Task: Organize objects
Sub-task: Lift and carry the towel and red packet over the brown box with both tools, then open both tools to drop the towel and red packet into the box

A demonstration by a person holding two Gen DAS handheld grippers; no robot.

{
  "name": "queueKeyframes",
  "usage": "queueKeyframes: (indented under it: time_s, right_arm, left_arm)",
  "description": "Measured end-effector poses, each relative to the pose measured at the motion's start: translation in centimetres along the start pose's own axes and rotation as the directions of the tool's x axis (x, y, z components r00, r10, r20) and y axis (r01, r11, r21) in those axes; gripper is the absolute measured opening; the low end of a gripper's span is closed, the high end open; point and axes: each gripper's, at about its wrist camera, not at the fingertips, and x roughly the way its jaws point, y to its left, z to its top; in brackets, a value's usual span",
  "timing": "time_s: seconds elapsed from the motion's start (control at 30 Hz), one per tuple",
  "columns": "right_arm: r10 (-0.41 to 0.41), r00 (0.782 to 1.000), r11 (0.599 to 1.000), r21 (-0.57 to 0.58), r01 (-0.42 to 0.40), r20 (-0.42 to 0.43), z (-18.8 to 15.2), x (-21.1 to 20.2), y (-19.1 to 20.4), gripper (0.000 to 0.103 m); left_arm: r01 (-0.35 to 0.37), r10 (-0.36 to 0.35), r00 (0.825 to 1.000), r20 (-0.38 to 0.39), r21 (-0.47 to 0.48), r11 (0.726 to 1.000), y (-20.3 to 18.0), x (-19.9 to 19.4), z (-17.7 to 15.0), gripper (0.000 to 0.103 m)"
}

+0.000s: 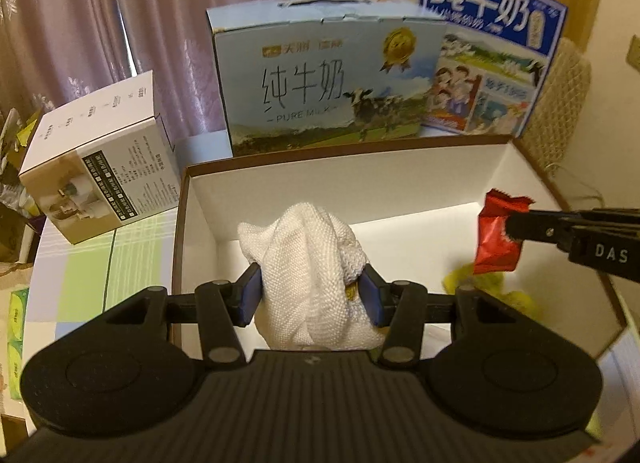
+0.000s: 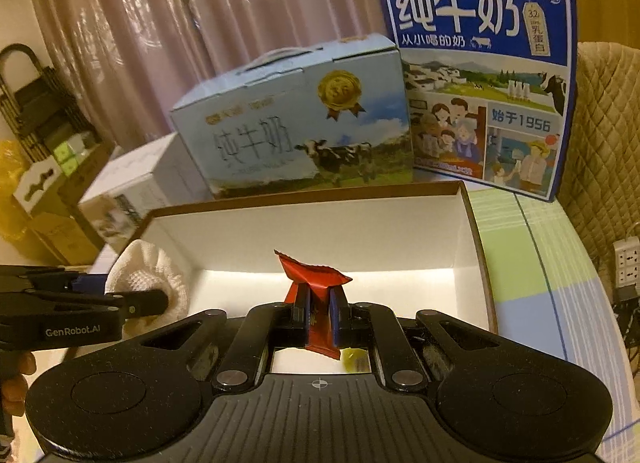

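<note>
White knitted cloth (image 1: 308, 275) is clamped in the left gripper (image 1: 310, 295) over the open white-lined box (image 1: 360, 171); the right gripper (image 2: 318, 313) pinches a red wrapper (image 2: 310, 277) above it.

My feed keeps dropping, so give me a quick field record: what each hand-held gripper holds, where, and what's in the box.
left hand-held gripper: shut on white knitted cloth, over the box's left side
right hand-held gripper: shut on red wrapper, over the box
box: open, white inside, brown rim
box contents: yellow items on the floor, blurred
behind box: two milk cartons
</note>
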Motion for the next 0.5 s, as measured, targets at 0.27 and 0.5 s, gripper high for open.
queueKeyframes:
  time_s: [0.27, 0.5]
  right_arm:
    - [-0.028, 0.999, 1.000, 0.012, 0.028, -0.025, 0.8, 3.3, -0.7, 0.006]
    - [-0.041, 0.999, 0.999, 0.015, 0.041, -0.030, 1.3, 5.0, -0.4, 0.006]
  left_arm:
    - [-0.060, 0.060, 0.998, -0.014, 0.039, 0.997, -0.4, 3.6, 1.4, 0.047]
    - [-0.090, 0.091, 0.996, -0.008, 0.064, 0.994, -1.0, 5.5, 2.6, 0.047]
